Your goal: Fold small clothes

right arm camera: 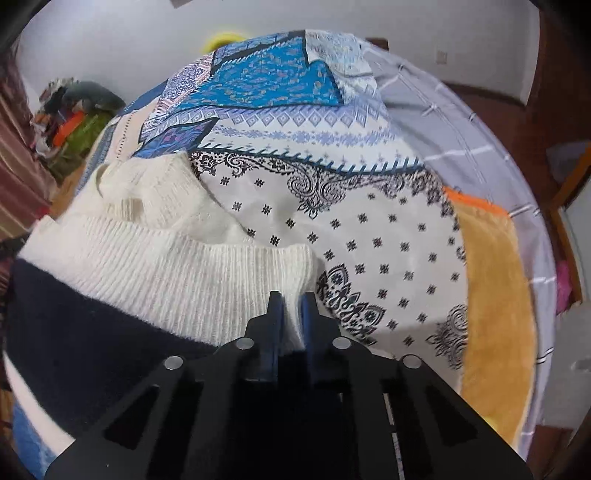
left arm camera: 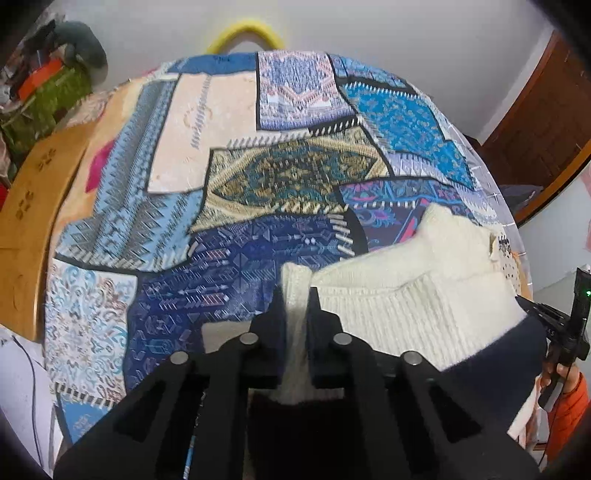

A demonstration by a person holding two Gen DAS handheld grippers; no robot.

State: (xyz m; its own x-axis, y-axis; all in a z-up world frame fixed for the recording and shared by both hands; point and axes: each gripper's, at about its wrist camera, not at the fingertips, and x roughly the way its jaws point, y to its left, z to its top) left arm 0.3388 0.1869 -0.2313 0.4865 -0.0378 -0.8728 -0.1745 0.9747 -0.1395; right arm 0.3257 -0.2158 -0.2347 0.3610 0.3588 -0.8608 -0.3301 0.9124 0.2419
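A small knitted sweater [left arm camera: 413, 295], cream with a dark navy band, lies on a patchwork-print blanket [left arm camera: 236, 206]. My left gripper [left arm camera: 295, 291] is shut on the left corner of its ribbed cream hem. My right gripper [right arm camera: 292, 295] is shut on the right corner of the same hem; the sweater [right arm camera: 155, 258] spreads to its left. The right gripper [left arm camera: 532, 306] also shows at the right edge of the left wrist view. The sweater's far part, with the neck opening, rests on the blanket [right arm camera: 369, 236].
A wooden bed frame [left arm camera: 33, 206] runs along the left. A pile of clothes and bags [left arm camera: 48, 96] sits at the far left. A yellow hoop [left arm camera: 245, 35] stands behind the bed. An orange-yellow towel [right arm camera: 495, 295] lies at the right on a grey sheet [right arm camera: 461, 122].
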